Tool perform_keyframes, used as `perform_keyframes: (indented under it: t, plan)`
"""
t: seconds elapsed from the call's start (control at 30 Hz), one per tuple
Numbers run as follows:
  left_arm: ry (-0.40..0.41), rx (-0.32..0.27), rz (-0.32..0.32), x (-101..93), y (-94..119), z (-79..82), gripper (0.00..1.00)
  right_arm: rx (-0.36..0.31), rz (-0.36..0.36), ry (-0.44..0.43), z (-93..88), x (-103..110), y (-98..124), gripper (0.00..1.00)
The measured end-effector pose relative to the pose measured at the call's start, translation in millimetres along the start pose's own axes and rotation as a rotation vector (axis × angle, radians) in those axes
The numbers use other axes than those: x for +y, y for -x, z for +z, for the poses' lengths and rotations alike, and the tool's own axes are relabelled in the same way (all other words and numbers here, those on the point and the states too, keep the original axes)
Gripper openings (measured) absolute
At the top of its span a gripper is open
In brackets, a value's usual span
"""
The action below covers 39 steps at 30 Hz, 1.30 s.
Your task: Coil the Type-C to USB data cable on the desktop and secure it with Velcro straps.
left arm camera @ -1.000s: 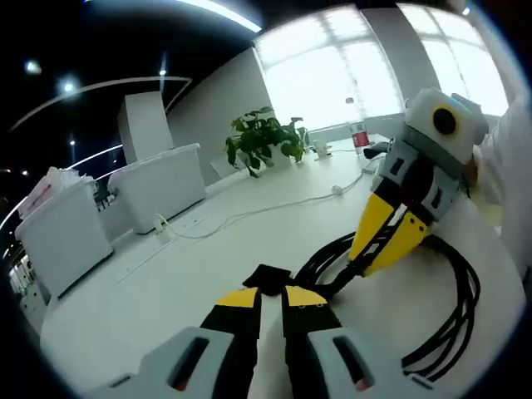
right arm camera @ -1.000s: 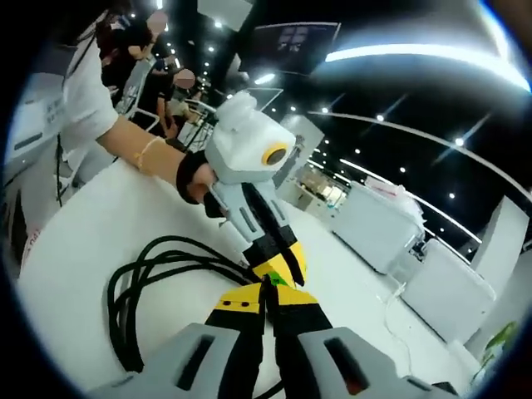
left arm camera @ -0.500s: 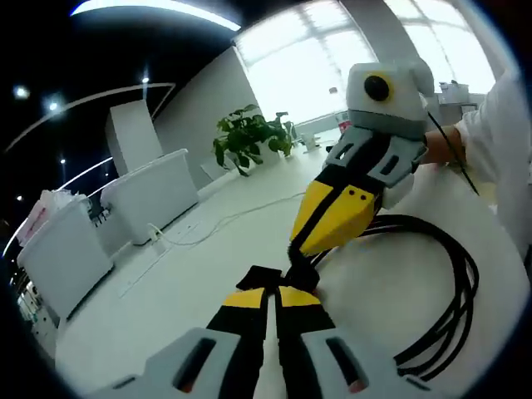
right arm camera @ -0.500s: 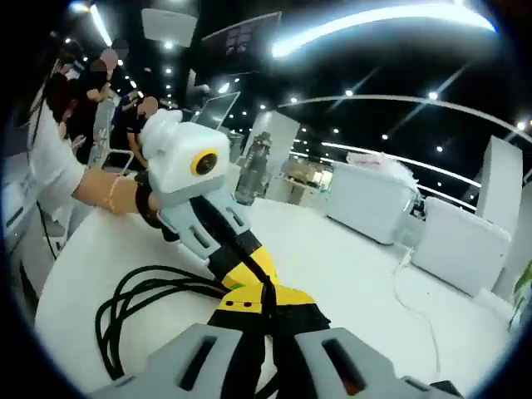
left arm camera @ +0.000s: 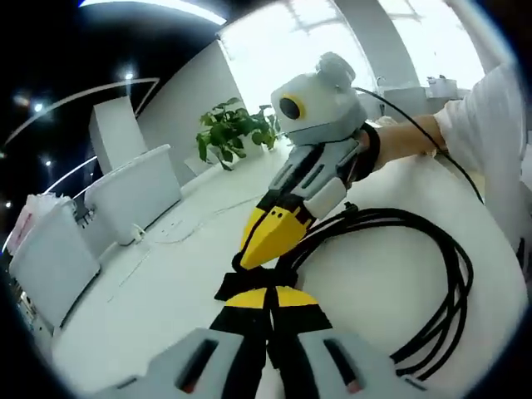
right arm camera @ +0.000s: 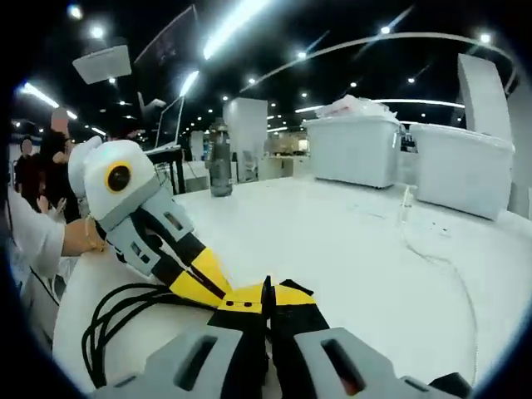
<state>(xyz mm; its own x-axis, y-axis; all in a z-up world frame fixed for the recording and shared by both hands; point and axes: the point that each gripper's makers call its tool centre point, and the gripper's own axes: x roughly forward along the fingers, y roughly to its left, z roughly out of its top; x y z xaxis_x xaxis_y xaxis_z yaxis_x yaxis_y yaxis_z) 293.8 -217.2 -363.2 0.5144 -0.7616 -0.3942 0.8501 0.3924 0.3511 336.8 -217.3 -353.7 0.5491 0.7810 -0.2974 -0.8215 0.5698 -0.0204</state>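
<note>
Your left gripper [left arm camera: 268,293] has its jaws pressed together, and a black strap [left arm camera: 235,285] pokes out just ahead of the yellow tips, so you look to be pinching it there. Your right gripper [left arm camera: 264,237] comes in from above and ahead in the left gripper view, its tips nearly touching your left ones, right over that strap.

From the right gripper view it's the mirror: your right gripper [right arm camera: 268,297] shows its jaws together with a dark scrap at the tips, though what it bites I can't make out for certain. The left gripper [right arm camera: 202,281] slants down from the left and meets it tip to tip.

Now the cable [left arm camera: 453,274]: already coiled, lying on the table [left arm camera: 158,291]. From your left tips, the coil spreads off to the right and away, its gathered end running in toward the meeting point of the two grippers. From your right tips, the loops [right arm camera: 104,320] sit down to the left, behind the left gripper.

So the bundle's neck lies right between your tips, long axis running out to the left gripper's right. I'd judge the wrap has to go across that neck, and both grippers are equally close.
</note>
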Motion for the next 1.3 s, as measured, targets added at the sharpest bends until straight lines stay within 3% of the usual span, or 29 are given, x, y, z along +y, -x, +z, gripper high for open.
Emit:
perform_keyframes:
  t: [0.27,0.57,0.6,0.67,0.8,0.9,1.3]
  plan:
    - [0.017,-0.007,-0.034,3.7,1.1,-2.0,0.02,0.024,0.020,0.074,6.5,2.3,-10.7,0.01]
    - [0.004,-0.003,-0.036,7.4,1.8,-3.3,0.02,0.119,0.038,0.155,-10.2,0.6,-25.1,0.01]
    - [0.003,-0.002,-0.035,7.5,2.1,-3.8,0.02,0.138,0.038,0.209,-13.5,-0.7,-26.5,0.01]
    - [0.009,-0.004,-0.035,7.7,2.3,-4.3,0.02,0.131,0.042,0.231,-11.4,1.5,-27.1,0.01]
    - [0.015,-0.003,-0.037,6.4,3.5,-5.3,0.02,0.137,0.026,0.424,-8.7,5.3,-28.4,0.01]
    - [0.025,-0.014,-0.028,4.9,4.7,-6.5,0.02,0.122,0.008,0.501,-5.8,6.5,-30.0,0.01]
    - [0.078,-0.032,0.003,4.3,9.1,-8.4,0.02,0.155,0.020,0.397,-9.2,-3.7,-38.8,0.02]
